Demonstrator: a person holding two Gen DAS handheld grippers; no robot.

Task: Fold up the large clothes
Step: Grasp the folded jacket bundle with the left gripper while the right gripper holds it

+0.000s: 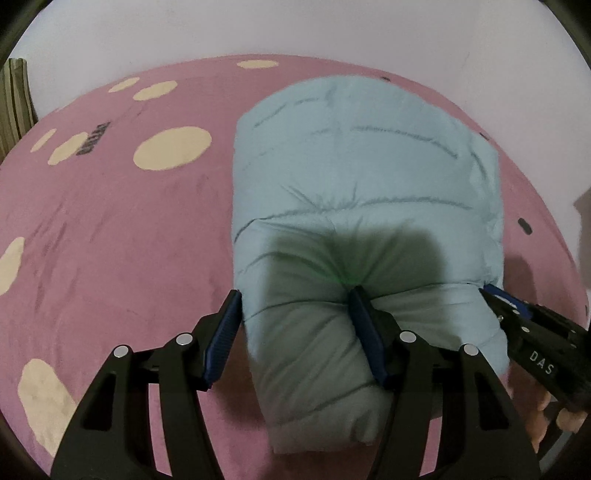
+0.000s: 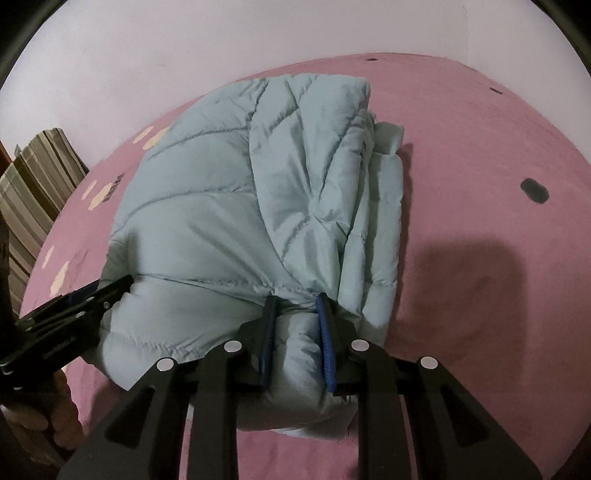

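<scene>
A light blue puffer jacket lies folded into a thick bundle on a pink bed cover. My left gripper is open, its jaws wide apart around the near left edge of the bundle. My right gripper is shut on a thick fold at the jacket's near right edge. The right gripper also shows in the left wrist view at the bundle's right side. The left gripper shows in the right wrist view at the bundle's left side.
The pink cover has cream spots on the left and small dark marks on the right. A pale wall runs behind the bed. Striped fabric sits at the far left.
</scene>
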